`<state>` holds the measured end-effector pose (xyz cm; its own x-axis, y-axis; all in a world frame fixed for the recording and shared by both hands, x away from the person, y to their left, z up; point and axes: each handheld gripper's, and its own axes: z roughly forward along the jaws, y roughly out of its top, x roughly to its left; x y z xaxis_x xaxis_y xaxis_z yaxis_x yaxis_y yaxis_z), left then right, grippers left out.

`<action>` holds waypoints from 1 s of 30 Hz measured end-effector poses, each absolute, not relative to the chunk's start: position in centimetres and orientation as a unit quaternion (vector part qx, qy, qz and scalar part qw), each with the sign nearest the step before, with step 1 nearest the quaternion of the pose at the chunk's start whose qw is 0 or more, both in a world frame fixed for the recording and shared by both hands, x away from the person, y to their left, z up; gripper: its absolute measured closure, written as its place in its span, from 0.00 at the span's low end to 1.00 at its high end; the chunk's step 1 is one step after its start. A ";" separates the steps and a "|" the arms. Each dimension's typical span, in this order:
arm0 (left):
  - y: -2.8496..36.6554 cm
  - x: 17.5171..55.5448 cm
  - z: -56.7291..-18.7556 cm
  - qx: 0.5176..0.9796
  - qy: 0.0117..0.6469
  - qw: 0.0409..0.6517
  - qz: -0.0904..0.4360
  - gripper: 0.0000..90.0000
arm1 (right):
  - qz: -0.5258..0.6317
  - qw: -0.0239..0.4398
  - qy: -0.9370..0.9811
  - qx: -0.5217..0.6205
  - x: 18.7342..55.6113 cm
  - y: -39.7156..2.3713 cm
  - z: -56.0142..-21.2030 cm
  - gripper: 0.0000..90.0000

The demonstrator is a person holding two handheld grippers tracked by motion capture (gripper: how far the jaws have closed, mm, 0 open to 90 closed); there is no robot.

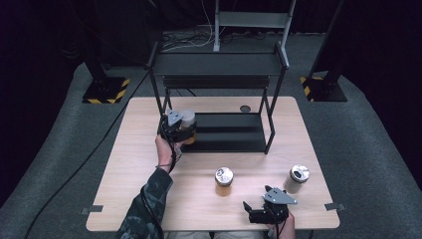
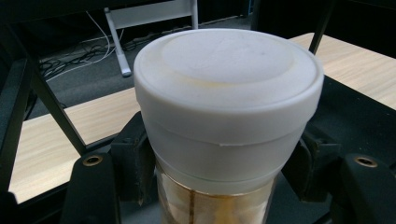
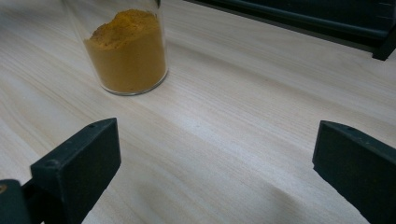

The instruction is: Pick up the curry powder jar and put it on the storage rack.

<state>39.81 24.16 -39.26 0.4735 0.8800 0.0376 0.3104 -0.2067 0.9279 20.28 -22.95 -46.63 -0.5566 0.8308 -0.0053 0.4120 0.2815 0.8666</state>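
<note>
White-capped clear glass jar [image 2: 224, 116], base cut off, clamped in left gripper [image 1: 178, 128]; two more jars flank wide-open, empty right gripper [image 1: 260, 211].

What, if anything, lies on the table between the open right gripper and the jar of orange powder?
Nothing: in the right gripper view, bare wood of the table stretches from the right gripper to the jar of orange powder.

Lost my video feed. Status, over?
Left gripper shut on white-capped jar at the rack's lower shelf. Right gripper open, empty. Two jars wait on table.
</note>
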 end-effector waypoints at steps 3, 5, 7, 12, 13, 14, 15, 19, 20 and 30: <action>24.0 39.9 -39.4 0.716 0.416 0.474 0.301 0.39 | 0.440 0.238 0.764 0.406 20.3 -22.9 -46.6 0.00; 24.0 40.0 -39.4 0.717 0.416 0.471 0.301 0.39 | 0.441 0.238 0.764 0.406 20.3 -22.9 -46.6 0.00; 23.9 40.1 -39.4 0.717 0.417 0.471 0.300 0.39 | 0.441 0.238 0.764 0.406 20.3 -22.9 -46.6 0.00; 23.8 40.4 -39.5 0.718 0.418 0.469 0.300 0.39 | 0.441 0.238 0.764 0.406 20.3 -23.0 -46.6 0.00; 23.8 40.4 -39.5 0.717 0.419 0.469 0.301 0.39 | 0.441 0.238 0.764 0.406 20.3 -23.0 -46.6 0.00; 23.8 40.4 -39.5 0.717 0.419 0.470 0.301 0.39 | 0.441 0.238 0.764 0.406 20.3 -23.0 -46.7 0.00; 23.8 40.5 -39.5 0.717 0.418 0.470 0.301 0.39 | 0.441 0.238 0.764 0.406 20.3 -23.0 -46.7 0.00; 23.7 40.7 -39.5 0.718 0.419 0.467 0.302 0.39 | 0.441 0.238 0.764 0.406 20.3 -23.0 -46.7 0.00; 23.7 40.8 -39.5 0.718 0.420 0.466 0.302 0.39 | 0.441 0.238 0.764 0.406 20.3 -23.0 -46.6 0.00; 23.3 41.4 -39.9 0.719 0.426 0.461 0.297 0.39 | 0.442 0.237 0.764 0.405 20.3 -23.0 -46.7 0.00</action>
<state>41.44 23.29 -39.90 0.4605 0.8869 0.0354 0.3382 -0.2122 0.9169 20.27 -23.02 -46.66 -0.5591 0.8291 -0.0048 0.4094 0.2811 0.8679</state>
